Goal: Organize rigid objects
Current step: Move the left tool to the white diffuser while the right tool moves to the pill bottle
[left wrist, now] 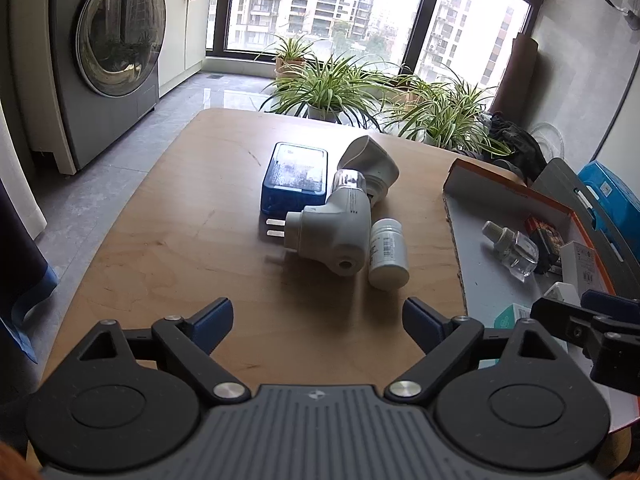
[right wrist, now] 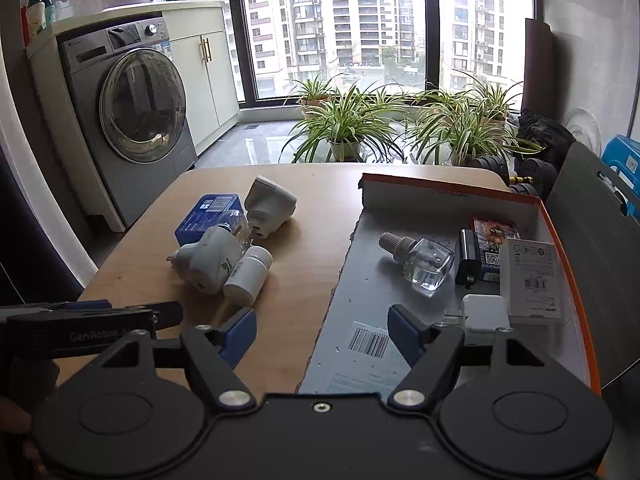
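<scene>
The wooden table carried everything, and the orange-rimmed cardboard tray on its right side served as the reference for the rest. Inside the tray, against its right wall, stood a white box with a barcode; just left of that box lay a black charger in front of a colourful small box, and further left, near the tray's torn left edge, a clear glass refill bottle lay on its side with its white cap pointing left. A small white plug adapter sat just in front of the white box, and a flat barcoded packet rested on the tray floor nearest the camera. Well to the left of the tray, on bare wood, a cluster lay together: a blue box farthest from the tray, a white plug-in vaporizer with two prongs pointing left and a clear bottle at its top, touching a white pill bottle on its side nearest the tray, and a second white plug-in unit just behind them. The left gripper hovered over the wood in front of this cluster, its blue-padded fingers spread wide and holding nothing. The right gripper hung over the tray's left edge, its fingers likewise spread apart and empty.
</scene>
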